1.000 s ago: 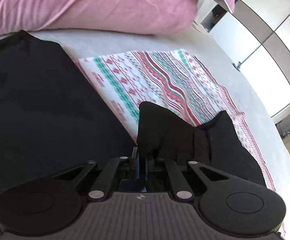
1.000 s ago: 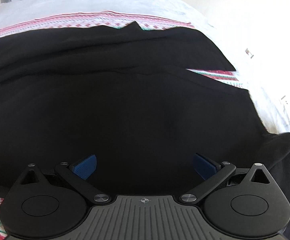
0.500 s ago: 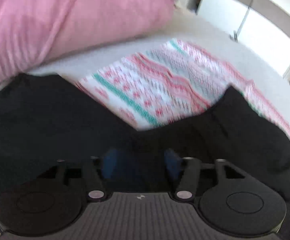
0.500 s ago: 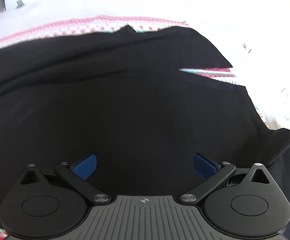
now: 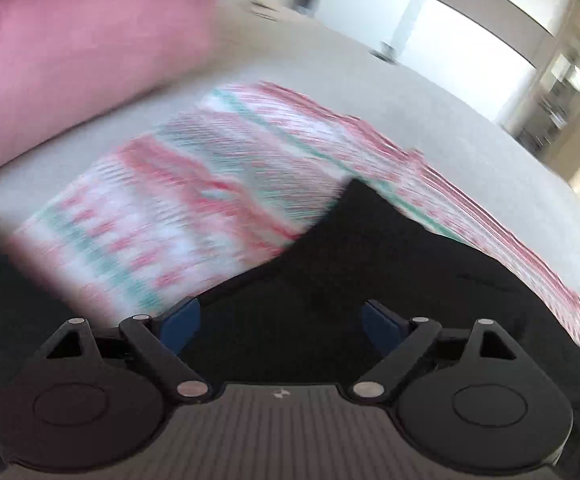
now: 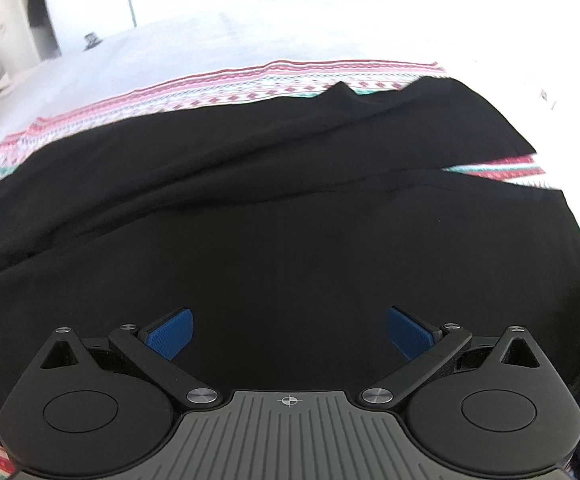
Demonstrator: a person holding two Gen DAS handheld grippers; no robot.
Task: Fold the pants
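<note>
The black pants (image 6: 290, 208) lie spread over a red, green and white patterned cloth (image 6: 210, 88) on the bed. In the right wrist view they fill the middle, with a fold line across them. My right gripper (image 6: 289, 332) is open just above the pants, holding nothing. In the blurred left wrist view a folded black end of the pants (image 5: 370, 248) lies on the patterned cloth (image 5: 194, 200). My left gripper (image 5: 280, 322) is open over that black cloth and holds nothing.
A big pink pillow (image 5: 70, 56) lies at the back left of the bed. The pale bed sheet (image 5: 470, 136) stretches to the right. White wardrobe doors (image 5: 430, 20) stand beyond the bed.
My left gripper was shut on the pants' end, then opened and let it drop onto the cloth. The left view has swung right and blurred. The right gripper stayed open and tilted up slightly.
</note>
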